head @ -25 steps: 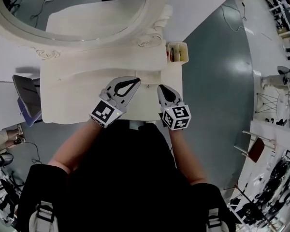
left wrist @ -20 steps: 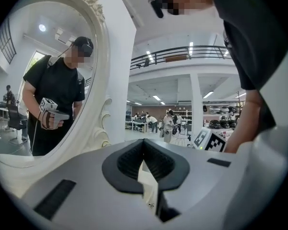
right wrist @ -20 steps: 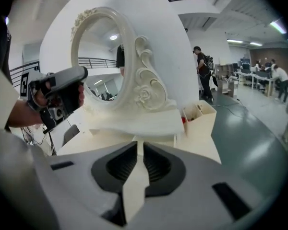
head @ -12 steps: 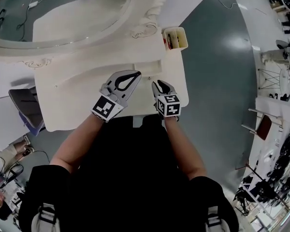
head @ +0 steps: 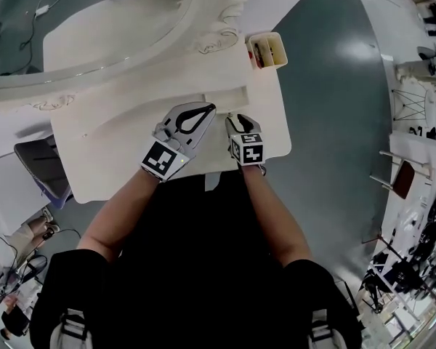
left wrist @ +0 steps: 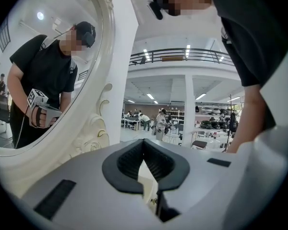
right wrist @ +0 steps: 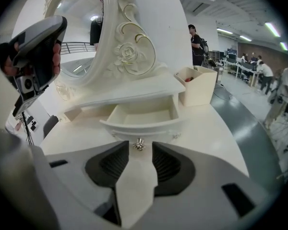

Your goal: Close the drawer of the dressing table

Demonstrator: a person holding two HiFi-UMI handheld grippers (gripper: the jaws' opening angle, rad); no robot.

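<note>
The white dressing table [head: 131, 147] has a small drawer [right wrist: 144, 116] pulled out under its raised shelf, empty inside. In the head view the drawer [head: 227, 95] lies just beyond both grippers. My right gripper [right wrist: 140, 147] points down at the drawer front, its jaws opening, and the small metal knob [right wrist: 139, 143] sits just ahead of the gap between its tips, untouched. That right gripper [head: 237, 119] hangs over the table's front right. My left gripper [head: 208, 108] hovers beside it with its tips together and nothing in them; from the left gripper [left wrist: 144, 142] I look level past the mirror frame [left wrist: 93, 128].
A cream organiser box [head: 267, 50] with pens stands at the table's far right corner, beside the drawer [right wrist: 198, 85]. The big oval mirror [head: 94, 27] rises behind the shelf. A grey chair [head: 40, 169] stands left of the table. Grey floor [head: 334, 107] lies to the right.
My right gripper has dropped toward the table and tipped downward, and its jaws have gone from shut to apart. The left gripper has sunk slightly and stays shut.
</note>
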